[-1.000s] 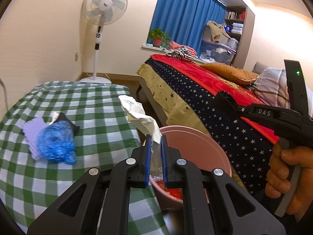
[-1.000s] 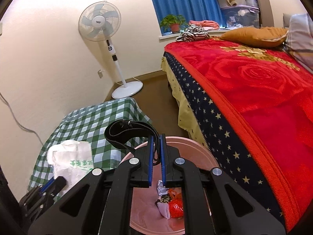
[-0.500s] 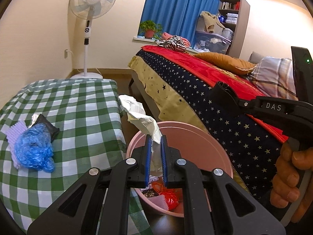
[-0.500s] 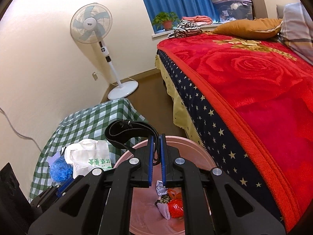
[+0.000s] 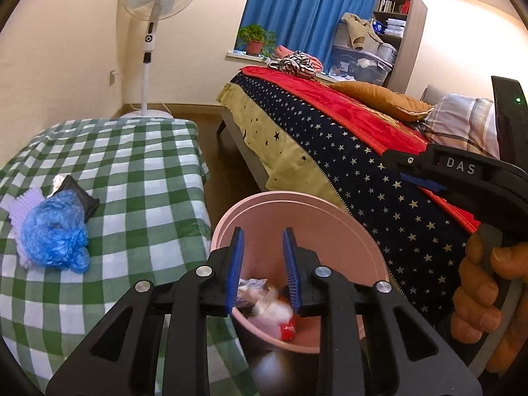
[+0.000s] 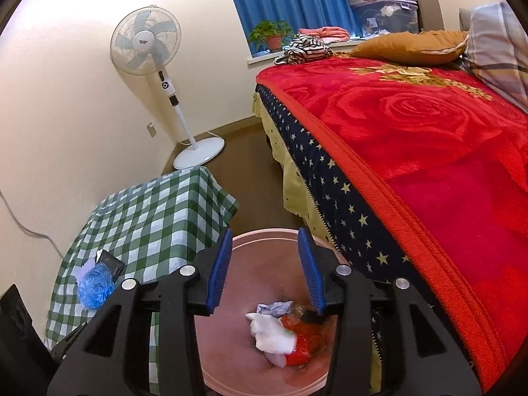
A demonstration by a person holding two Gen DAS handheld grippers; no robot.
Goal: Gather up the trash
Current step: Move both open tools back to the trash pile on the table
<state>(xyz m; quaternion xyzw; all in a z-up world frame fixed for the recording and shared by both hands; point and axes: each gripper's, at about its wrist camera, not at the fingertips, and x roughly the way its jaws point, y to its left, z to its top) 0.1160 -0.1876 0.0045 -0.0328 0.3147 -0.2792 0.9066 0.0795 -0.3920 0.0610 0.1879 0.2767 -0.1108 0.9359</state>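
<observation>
Grippers: I read the left gripper (image 5: 263, 265) and right gripper (image 6: 265, 269) both spread apart, holding nothing, above the pink bin (image 6: 264, 376). White and red trash (image 6: 280, 338) lies inside. Blue bag (image 5: 54, 231) sits near the tablecloth's (image 5: 138, 178) left edge.

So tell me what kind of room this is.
A bedroom, most likely: a bed with a red rose blanket and pillows, a standing fan, and curtains over the window.
</observation>
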